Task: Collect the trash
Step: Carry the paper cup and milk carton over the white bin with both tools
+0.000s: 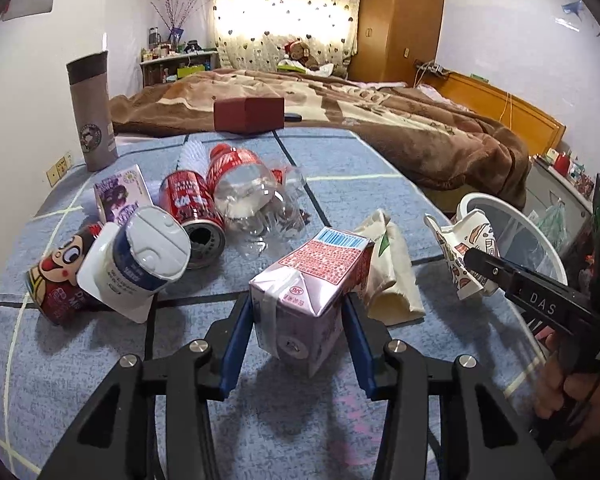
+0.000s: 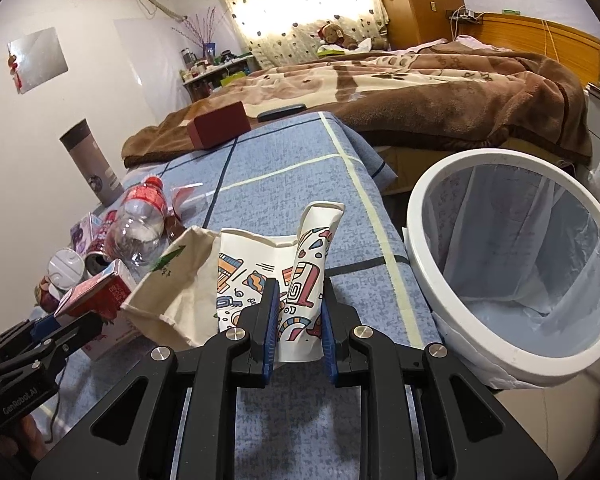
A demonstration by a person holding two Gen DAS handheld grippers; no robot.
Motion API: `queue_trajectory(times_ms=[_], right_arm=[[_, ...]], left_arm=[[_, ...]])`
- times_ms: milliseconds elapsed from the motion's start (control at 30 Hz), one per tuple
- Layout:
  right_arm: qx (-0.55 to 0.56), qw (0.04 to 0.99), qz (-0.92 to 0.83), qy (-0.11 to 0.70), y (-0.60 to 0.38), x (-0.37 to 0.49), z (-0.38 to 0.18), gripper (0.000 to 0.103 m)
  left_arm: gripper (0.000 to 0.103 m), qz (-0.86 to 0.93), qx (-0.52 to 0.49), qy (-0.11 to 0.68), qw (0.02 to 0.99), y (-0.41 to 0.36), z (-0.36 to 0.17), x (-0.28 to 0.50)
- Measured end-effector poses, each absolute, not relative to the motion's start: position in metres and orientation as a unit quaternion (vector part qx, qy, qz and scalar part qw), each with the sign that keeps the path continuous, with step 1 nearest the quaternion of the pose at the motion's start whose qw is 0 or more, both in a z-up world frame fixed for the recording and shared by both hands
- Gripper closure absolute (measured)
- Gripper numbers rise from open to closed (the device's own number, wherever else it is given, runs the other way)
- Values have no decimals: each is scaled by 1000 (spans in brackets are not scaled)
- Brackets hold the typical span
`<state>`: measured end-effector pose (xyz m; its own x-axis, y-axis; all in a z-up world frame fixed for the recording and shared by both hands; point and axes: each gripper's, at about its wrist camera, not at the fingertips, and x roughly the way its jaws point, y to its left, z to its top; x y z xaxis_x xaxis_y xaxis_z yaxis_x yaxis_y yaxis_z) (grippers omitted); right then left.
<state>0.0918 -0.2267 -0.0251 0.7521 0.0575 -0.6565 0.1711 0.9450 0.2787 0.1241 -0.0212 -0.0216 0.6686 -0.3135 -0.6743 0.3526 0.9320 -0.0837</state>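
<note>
Carton (image 1: 308, 296) is pinched between the blue pads of the left gripper (image 1: 300, 320) at lower centre, lifted off the blue cloth (image 1: 340, 176); crushed cup (image 2: 296, 288) is clamped by the right gripper (image 2: 298, 320) at centre frame; bin (image 2: 512, 264) is seen at right, just beside it.

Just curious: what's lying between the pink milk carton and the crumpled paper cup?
A cream cloth bag, lying flat on the blue tablecloth; the left wrist view shows it between the carton and the cup.
</note>
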Motion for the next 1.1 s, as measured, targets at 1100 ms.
queue_trajectory(times_ms=[1100], right_arm=[[167,938,-89,289,-309,60,19,83]], left_arm=[[56,-266,29,316,910,-133,29,116]])
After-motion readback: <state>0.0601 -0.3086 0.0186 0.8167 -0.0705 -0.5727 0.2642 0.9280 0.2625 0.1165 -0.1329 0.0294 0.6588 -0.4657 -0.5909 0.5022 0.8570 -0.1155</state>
